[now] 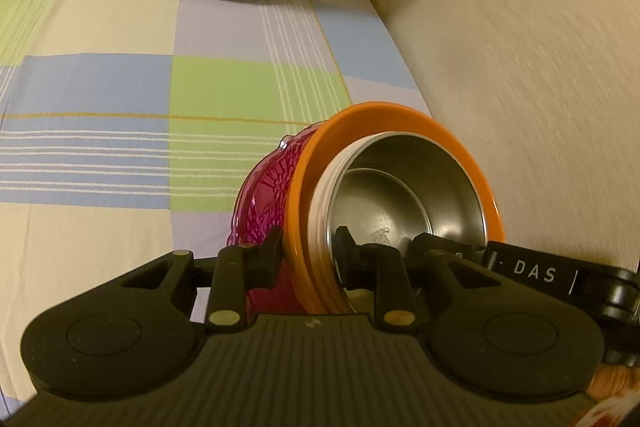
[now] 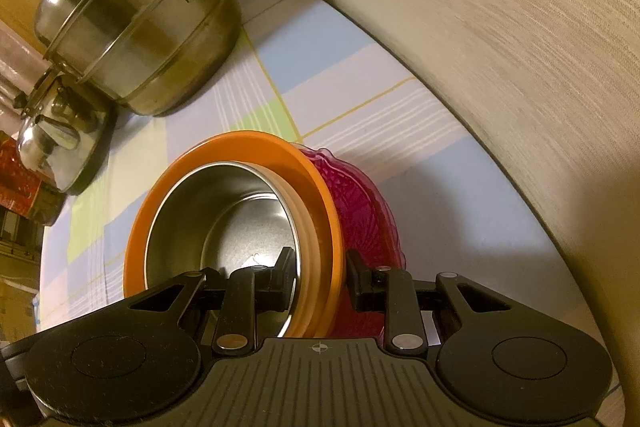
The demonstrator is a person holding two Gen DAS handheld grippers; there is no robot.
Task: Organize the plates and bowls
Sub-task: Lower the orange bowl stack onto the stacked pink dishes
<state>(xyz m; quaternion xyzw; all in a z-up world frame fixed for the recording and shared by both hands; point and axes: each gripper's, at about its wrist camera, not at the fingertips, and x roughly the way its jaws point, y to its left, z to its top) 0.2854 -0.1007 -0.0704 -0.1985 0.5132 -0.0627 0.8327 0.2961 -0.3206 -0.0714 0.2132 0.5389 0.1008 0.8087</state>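
- Black gripper bodies fill the bottom of both wrist views; the left gripper [image 1: 308, 251] and the right gripper [image 2: 320, 273] each pinch one side of the same nested stack, one finger inside the steel bowl [image 1: 404, 195] and the other outside against the pink patterned bowl [image 1: 266, 199].
- Between those two sit the orange plate [image 1: 384, 115] and some pale rims — I cannot count them exactly.
- Stack position: held tilted on edge just over the checked tablecloth [image 1: 120, 87], near the beige wall [image 1: 520, 47].
- Progress, as I judge it: nesting looks done — what is left is setting the stack down level and letting go.
- Counted: one steel bowl, one orange plate, one pink bowl; beyond them one lidded steamer pot [image 2: 132, 27] and one kettle [image 2: 60, 143].
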